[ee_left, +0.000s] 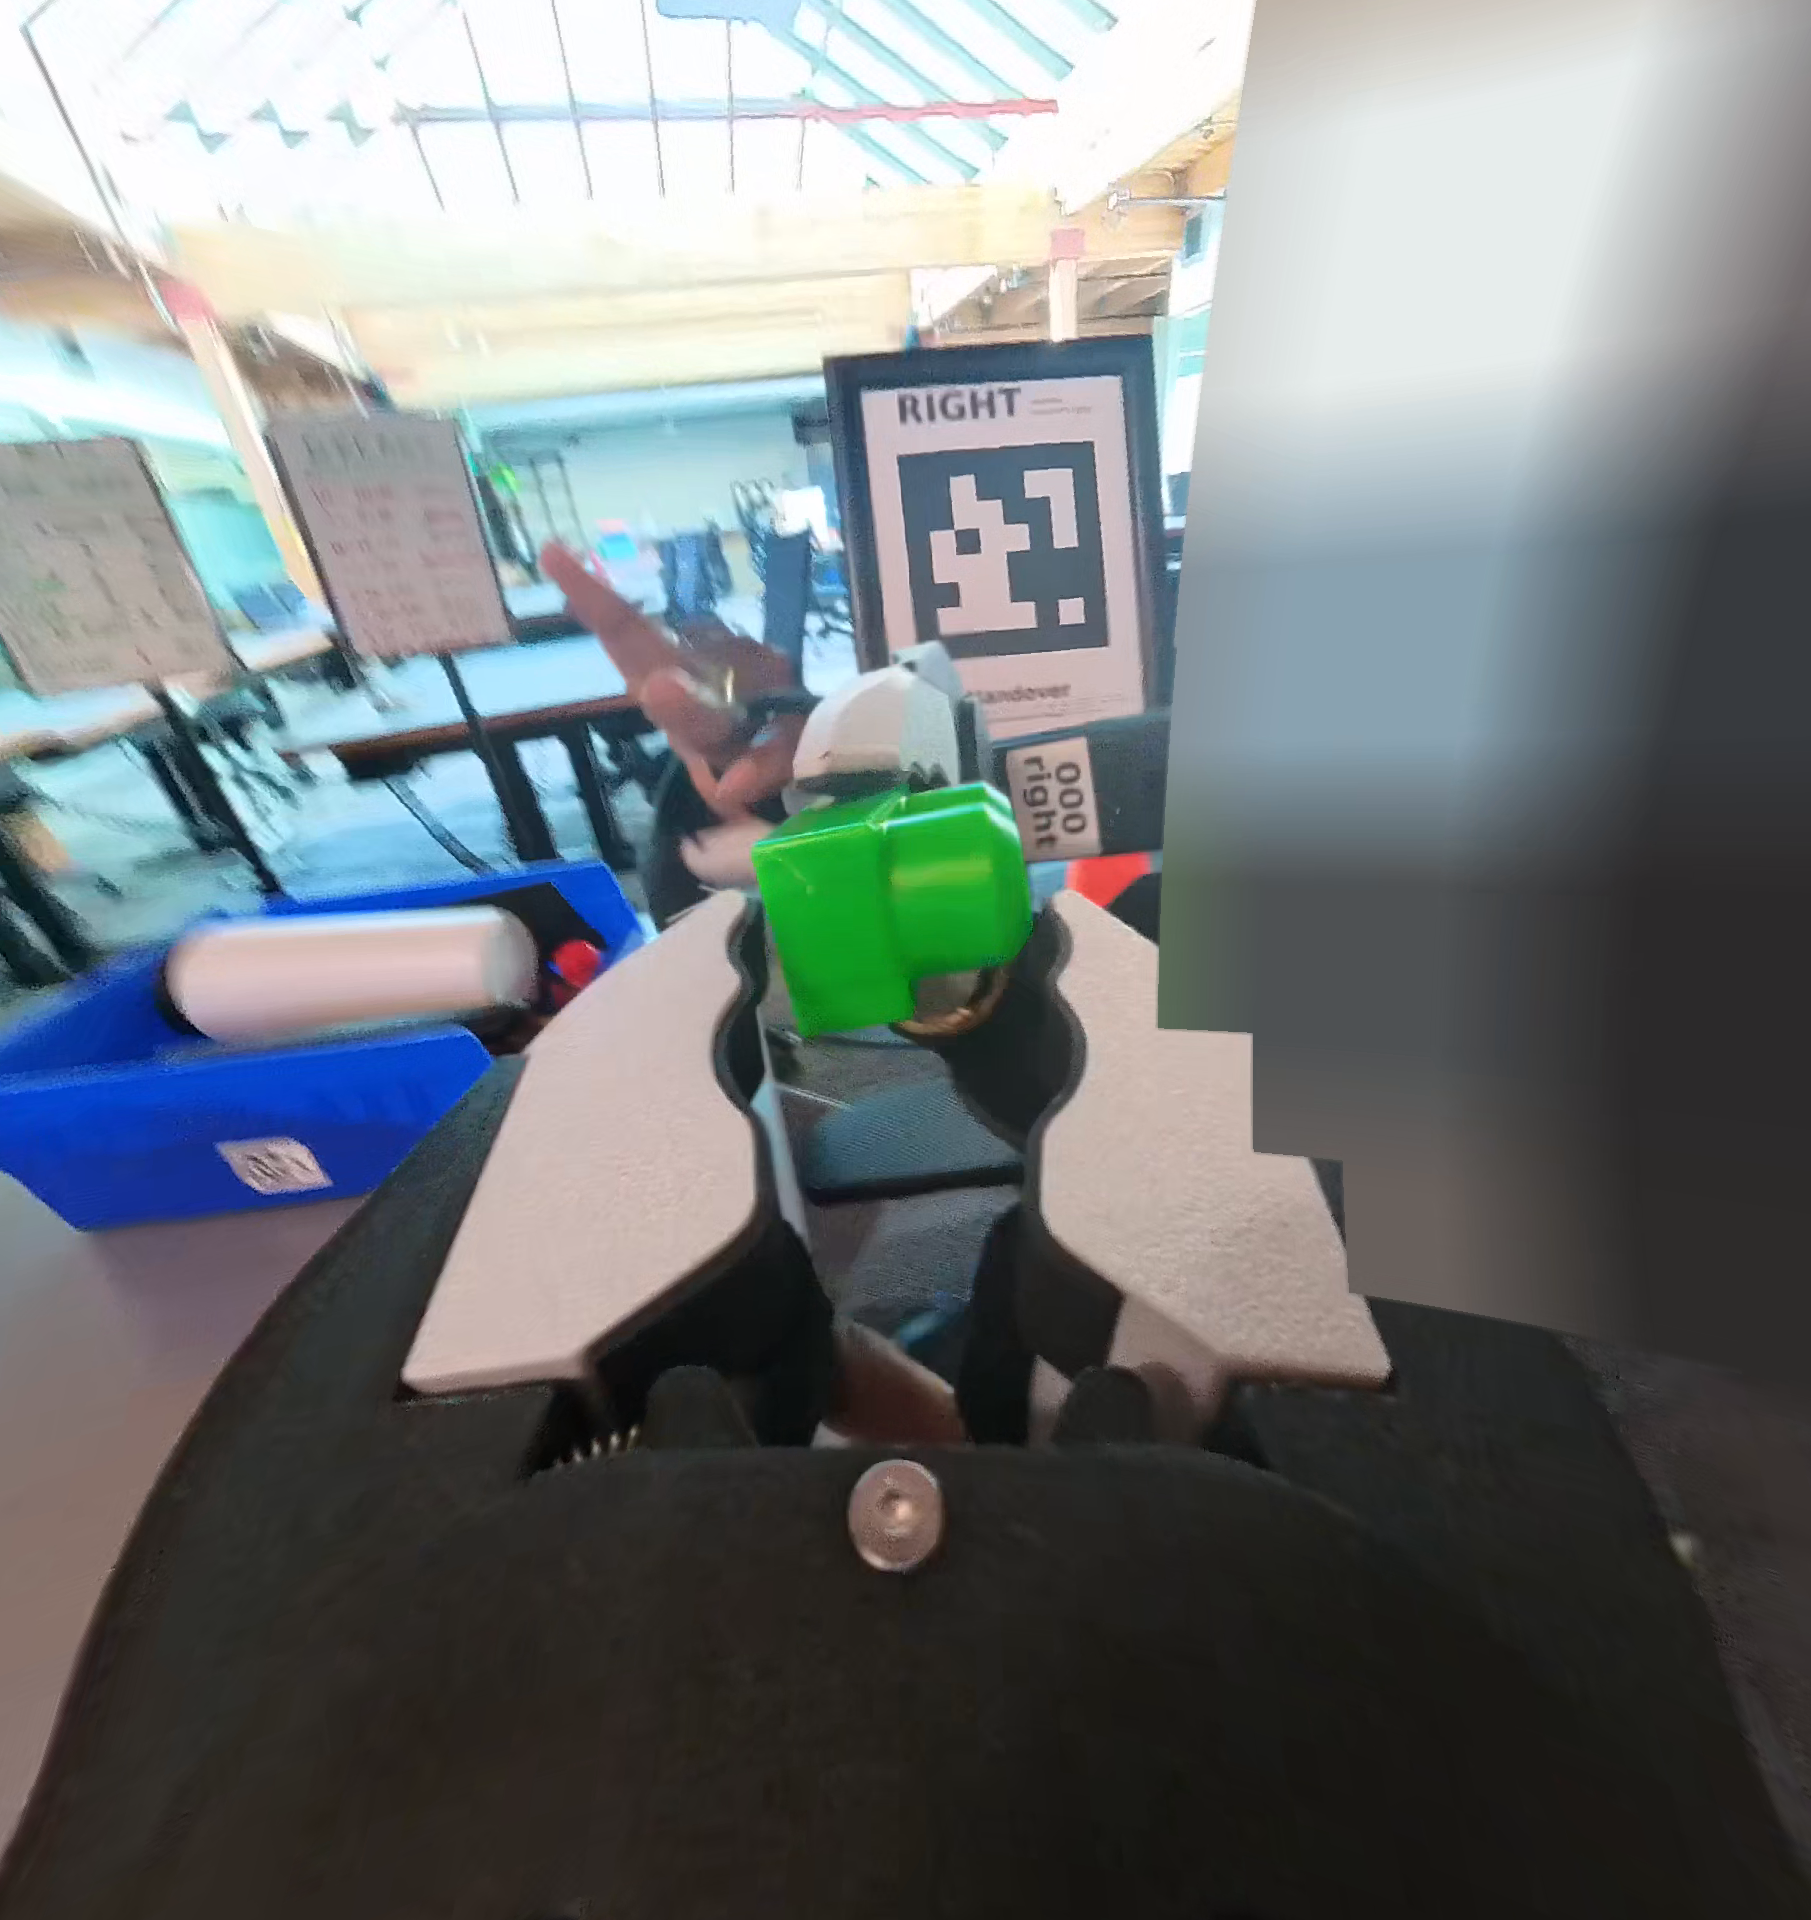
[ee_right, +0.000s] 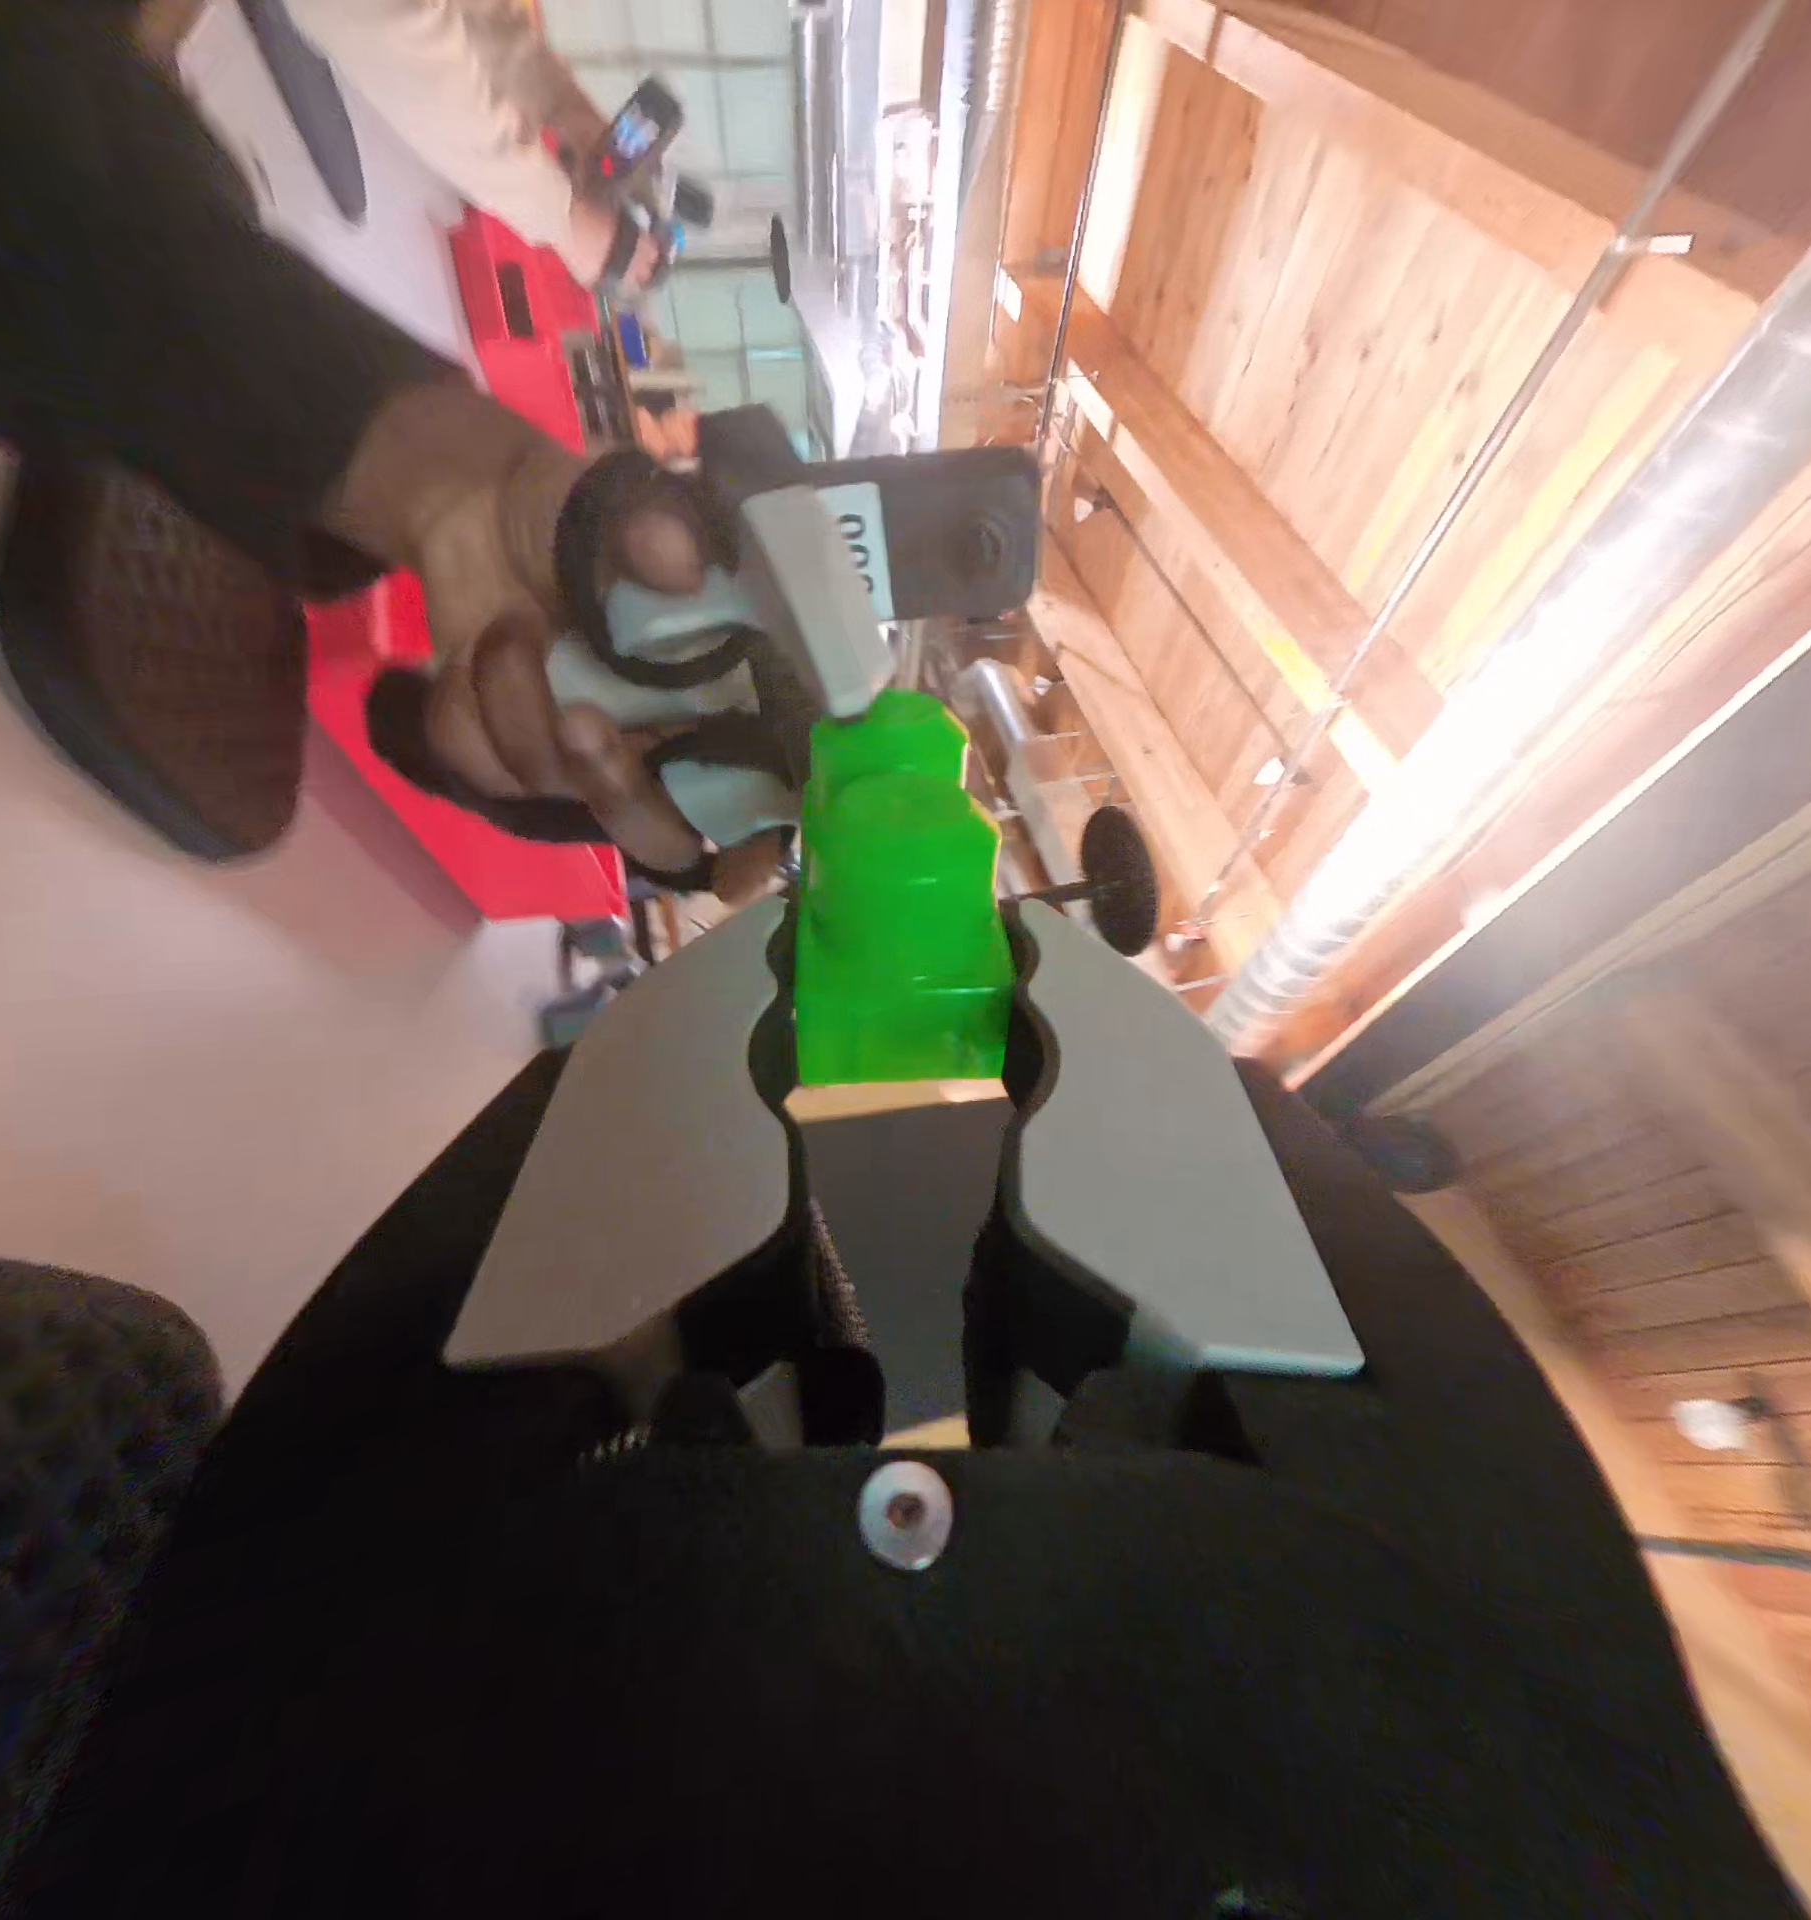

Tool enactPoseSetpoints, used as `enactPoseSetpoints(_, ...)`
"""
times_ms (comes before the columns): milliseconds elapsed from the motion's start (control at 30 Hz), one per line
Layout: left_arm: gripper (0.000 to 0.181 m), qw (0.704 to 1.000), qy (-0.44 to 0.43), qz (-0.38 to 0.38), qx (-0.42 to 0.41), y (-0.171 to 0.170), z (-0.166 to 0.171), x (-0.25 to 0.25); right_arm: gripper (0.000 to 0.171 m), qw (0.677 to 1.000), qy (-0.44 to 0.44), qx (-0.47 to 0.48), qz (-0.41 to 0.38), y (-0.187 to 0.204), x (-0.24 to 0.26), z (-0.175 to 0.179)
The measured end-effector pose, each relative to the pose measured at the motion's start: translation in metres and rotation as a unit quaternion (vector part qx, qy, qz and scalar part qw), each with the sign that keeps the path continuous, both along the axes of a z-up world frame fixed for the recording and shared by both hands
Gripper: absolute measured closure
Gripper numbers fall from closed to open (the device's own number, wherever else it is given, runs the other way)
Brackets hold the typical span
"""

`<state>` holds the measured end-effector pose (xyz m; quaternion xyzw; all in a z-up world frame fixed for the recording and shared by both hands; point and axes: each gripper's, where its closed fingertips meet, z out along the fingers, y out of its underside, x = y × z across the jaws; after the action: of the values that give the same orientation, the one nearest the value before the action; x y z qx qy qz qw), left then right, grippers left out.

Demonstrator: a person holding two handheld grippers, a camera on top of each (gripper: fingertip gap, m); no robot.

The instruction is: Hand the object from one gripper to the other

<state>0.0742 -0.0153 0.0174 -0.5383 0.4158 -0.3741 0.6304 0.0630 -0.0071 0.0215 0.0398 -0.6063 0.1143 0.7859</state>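
Passing green plastic block [ee_right: 896, 935] in mid-air: clamped between right gripper [ee_right: 899, 966] fingers, far end also pinched by left gripper [ee_left: 896, 935] (both closed on it). Apparently light, rigid, smooth, perhaps slippery; best gripped across flat side faces, not rounded studs.

Glossy green plastic object [ee_right: 896, 935], matt grey fingers [ee_right: 652, 1132]

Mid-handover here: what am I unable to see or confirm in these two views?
- Left wrist view: whether the left claw truly clamps the green block; shadow hides one finger's contact.
- Left wrist view: blue bin contents, motion-blurred and cut off by its wall.
- Right wrist view: the block's far end, covered by the left claw's finger.
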Motion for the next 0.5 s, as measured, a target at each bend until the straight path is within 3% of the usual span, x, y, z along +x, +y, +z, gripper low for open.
enactPoseSetpoints(33,0.126,0.999,0.003,0.017,0.043,0.000,0.003,-0.001,0.134,0.999,-0.012,-0.039,0.019,0.000,0.001,0.002)
enactPoseSetpoints(100,0.118,0.989,0.027,0.058,0.135,0.000,0.007,-0.004,0.134,0.988,-0.056,-0.134,0.057,0.002,0.001,0.003)
enactPoseSetpoints(200,0.118,0.967,0.071,0.105,0.223,-0.001,0.009,-0.004,0.134,0.945,-0.132,-0.269,0.132,0.001,0.001,0.001)
enactPoseSetpoints(333,0.127,0.963,0.093,0.111,0.226,-0.001,0.005,0.002,0.134,0.894,-0.191,-0.352,0.201,-0.007,0.003,-0.002)
enactPoseSetpoints(400,0.142,0.968,0.088,0.107,0.210,-0.001,0.005,0.002,0.134,0.887,-0.202,-0.359,0.208,-0.009,0.004,-0.004)
enactPoseSetpoints(500,0.145,0.975,0.079,0.094,0.183,-0.001,0.005,0.000,0.134,0.885,-0.206,-0.363,0.209,-0.011,0.004,-0.004)
